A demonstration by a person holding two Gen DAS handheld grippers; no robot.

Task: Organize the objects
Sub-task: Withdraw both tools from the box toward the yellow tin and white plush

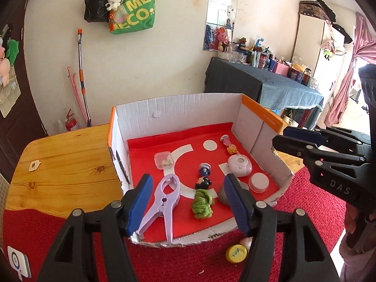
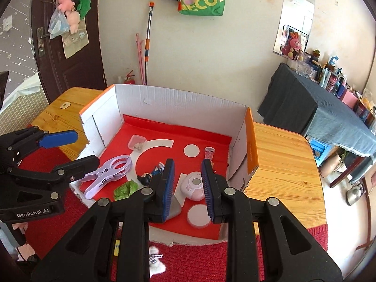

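A cut-down cardboard box (image 1: 176,110) (image 2: 188,103) with a red lining stands on the table. Inside lie a purple clip (image 1: 166,199) (image 2: 108,174), a green fuzzy bundle (image 1: 202,203) (image 2: 125,190), a dark figurine (image 1: 204,178) (image 2: 150,176), a pink round case (image 1: 238,165) (image 2: 192,185), a white lid (image 1: 258,182) (image 2: 197,216) and a small clear box (image 1: 163,161) (image 2: 137,142). My left gripper (image 1: 188,183) (image 2: 75,150) hovers open above the box's front left, holding nothing. My right gripper (image 2: 187,164) (image 1: 280,137) hangs over the front right, jaws drawn close with nothing between them.
The box sits on a wooden table (image 1: 65,164) partly covered by a red knitted mat (image 1: 164,263). A yellow-capped bottle (image 1: 236,253) lies on the mat before the box; a white fluffy item (image 2: 155,260) lies there too. A cloth-covered side table (image 1: 270,84) stands at the right.
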